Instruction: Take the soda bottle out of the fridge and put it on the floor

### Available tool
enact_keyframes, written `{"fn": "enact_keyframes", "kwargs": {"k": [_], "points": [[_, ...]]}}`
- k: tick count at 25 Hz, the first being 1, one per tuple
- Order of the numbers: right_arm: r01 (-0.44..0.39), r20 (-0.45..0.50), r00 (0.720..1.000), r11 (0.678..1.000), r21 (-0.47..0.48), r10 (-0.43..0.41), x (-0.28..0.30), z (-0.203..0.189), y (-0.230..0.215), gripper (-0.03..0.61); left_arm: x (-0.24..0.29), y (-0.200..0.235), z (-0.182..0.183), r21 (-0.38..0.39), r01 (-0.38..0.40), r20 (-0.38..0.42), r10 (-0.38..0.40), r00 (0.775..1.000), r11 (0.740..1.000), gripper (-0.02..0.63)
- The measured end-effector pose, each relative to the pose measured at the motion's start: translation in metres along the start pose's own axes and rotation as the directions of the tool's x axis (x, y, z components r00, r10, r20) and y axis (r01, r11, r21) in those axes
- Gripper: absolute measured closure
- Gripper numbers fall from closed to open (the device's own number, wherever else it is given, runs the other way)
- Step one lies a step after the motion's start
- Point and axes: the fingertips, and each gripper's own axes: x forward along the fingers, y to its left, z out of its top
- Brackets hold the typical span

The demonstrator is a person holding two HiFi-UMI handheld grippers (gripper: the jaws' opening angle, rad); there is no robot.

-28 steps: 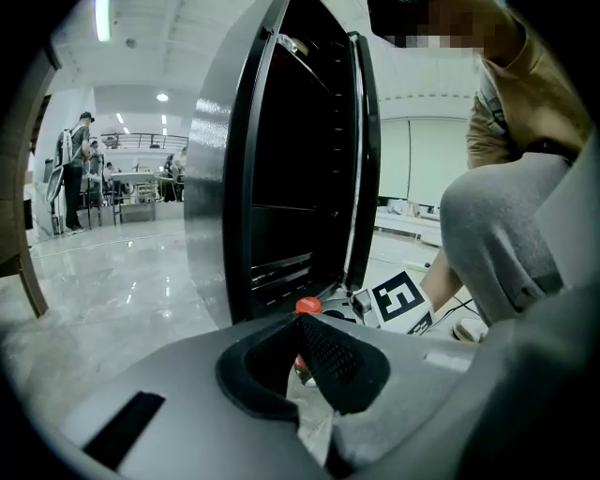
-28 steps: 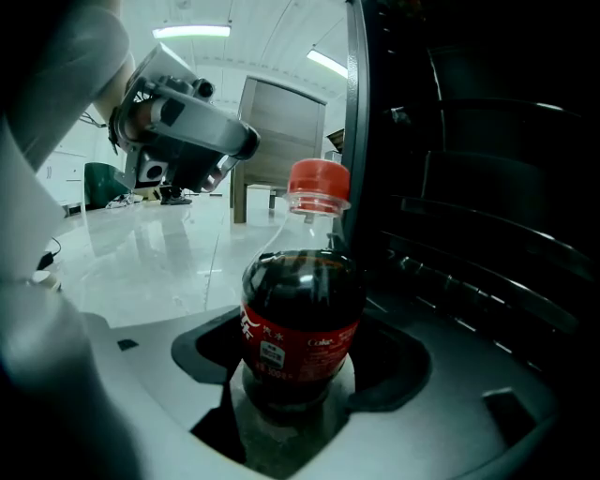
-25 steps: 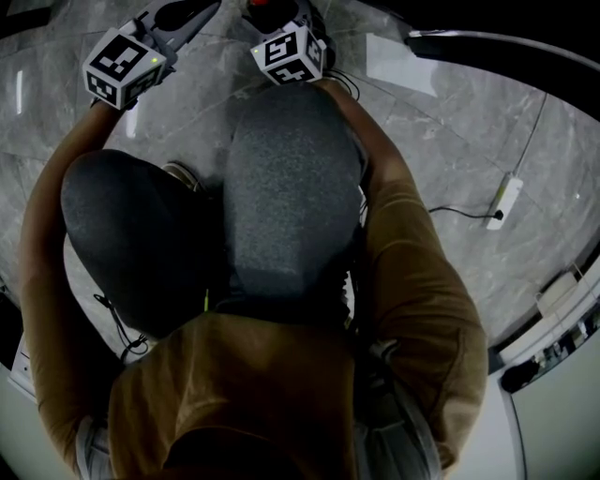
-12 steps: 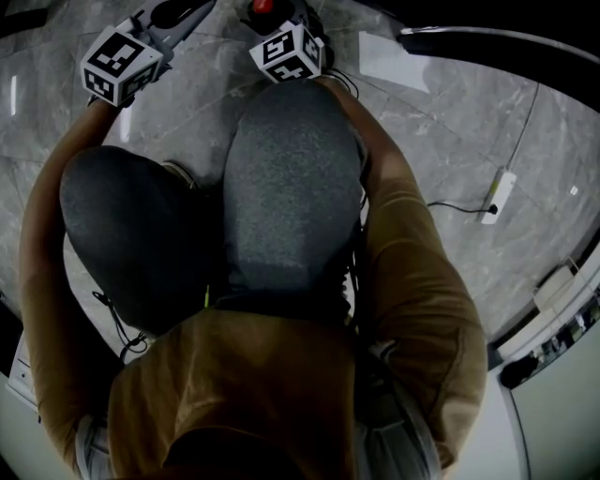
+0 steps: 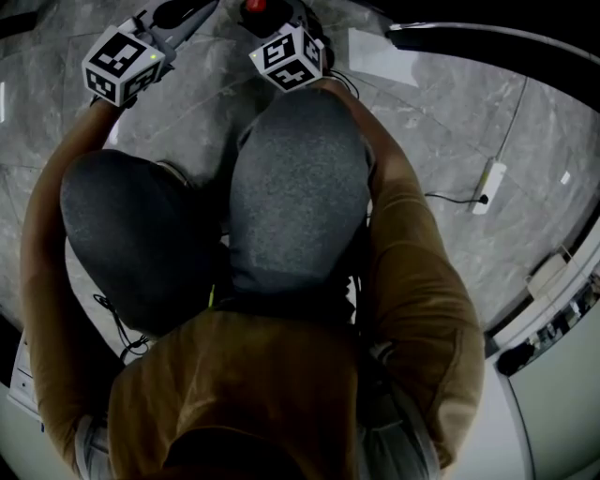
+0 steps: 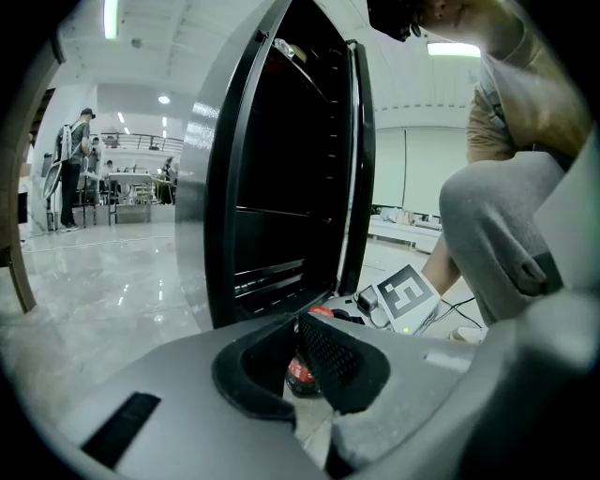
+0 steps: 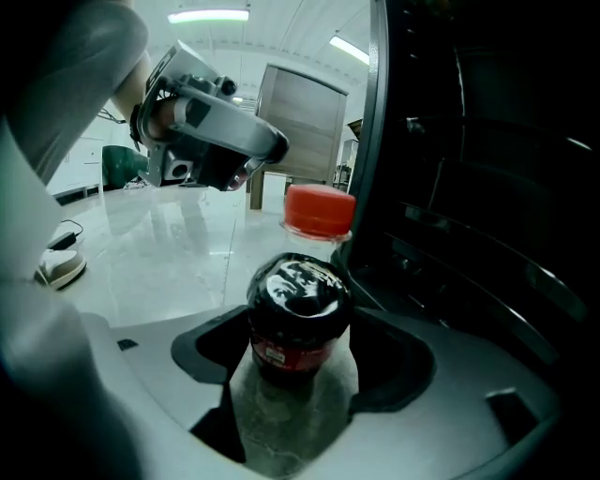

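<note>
Grey marble floor (image 5: pixel 441 141), bright open hall. Fridge (image 6: pixel 281 187) door open, interior too dark to read. Soda bottle (image 7: pixel 298 319), red cap, just outside fridge at floor level, pinched by right gripper (image 7: pixel 295 371). Left gripper (image 6: pixel 300 324) jaws pressed together, empty.

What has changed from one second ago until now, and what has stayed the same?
Almost nothing. In the head view, the red cap of the soda bottle drifted slightly to the left. Nothing was visibly taken or let go. The right gripper is shut on the soda bottle, and the left gripper is shut and empty. Both kept their places above the floor.
</note>
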Motion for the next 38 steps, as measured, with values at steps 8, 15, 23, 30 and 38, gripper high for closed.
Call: {"fn": "enact_keyframes", "kwargs": {"k": [8,15,23,30,38], "points": [[0.006,0.017,1.0,0.999,-0.037,-0.006,-0.025,0.022,-0.004,0.267,0.001,-0.011,0.008,0.002,0.051,0.007,-0.051,0.999,0.999,0.611],[-0.011,-0.003,1.0,0.999,-0.05,0.011,-0.027,0.01,-0.003,0.267,0.024,-0.018,0.0,-0.028,0.078,0.038,-0.077,0.996,0.997,0.611],[-0.018,-0.039,0.999,0.999,-0.046,0.016,-0.031,0.006,-0.004,0.267,0.016,-0.024,-0.004,0.011,0.099,0.057,-0.1,0.993,0.995,0.611],[-0.022,-0.06,0.998,1.0,0.014,0.023,-0.036,0.012,-0.001,0.275,0.001,-0.018,0.005,-0.062,0.03,0.096,-0.024,0.995,0.998,0.611],[0.01,-0.101,0.995,0.997,0.076,-0.002,-0.102,0.05,-0.002,0.304,-0.031,-0.033,0.061,-0.112,-0.009,0.097,0.02,0.995,0.994,0.611]]}}
